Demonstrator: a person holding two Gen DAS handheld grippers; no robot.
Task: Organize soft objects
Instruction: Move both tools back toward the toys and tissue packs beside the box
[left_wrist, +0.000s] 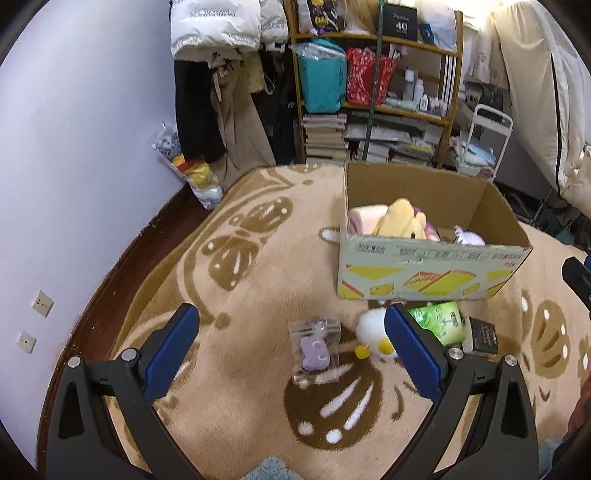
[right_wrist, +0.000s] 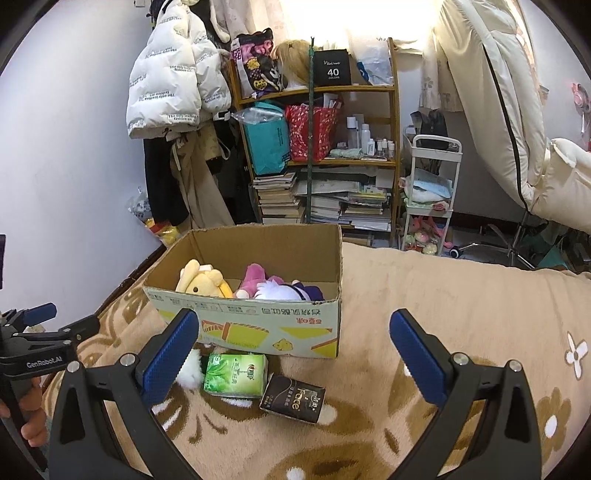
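Both the left gripper (left_wrist: 291, 345) and right gripper (right_wrist: 293, 349) gape, empty. The bagged toy (left_wrist: 315, 350) on the blanket (left_wrist: 240, 280) looks slick; a pinch might slip off.

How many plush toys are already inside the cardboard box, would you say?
3 visible in the cardboard box: a yellow plush at left, a pink plush mid-box, a white-and-purple plush at right. More may be hidden beneath.
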